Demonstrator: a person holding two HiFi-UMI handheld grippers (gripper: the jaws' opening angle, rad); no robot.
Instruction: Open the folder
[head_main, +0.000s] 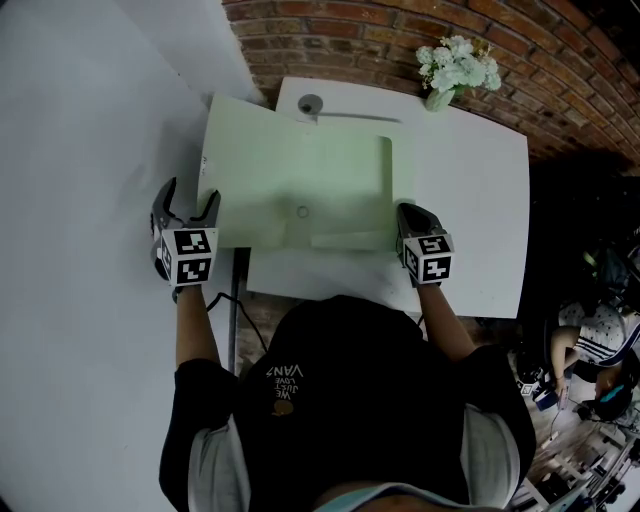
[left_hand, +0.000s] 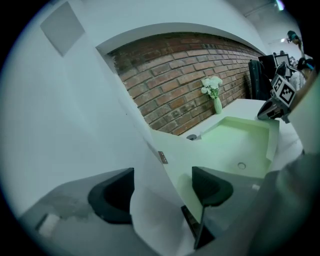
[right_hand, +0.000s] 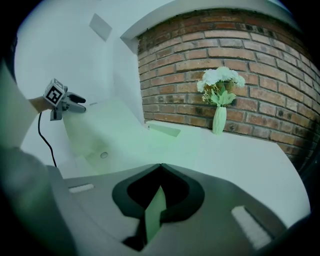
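Seemingly done: clamps opened folder (head_main: 350, 190) in right gripper (head_main: 408, 215) on desk (head_main: 470, 200); holds left gripper (head_main: 190, 195) released about cover (head_main: 250, 170) edge.

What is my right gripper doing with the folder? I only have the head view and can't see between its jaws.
Observer: The right gripper is shut on a thin green edge of the folder.
Operator: And is the left one gripping too?
Observer: No. The left gripper is open, and the folder's pale left edge stands between its parted jaws.
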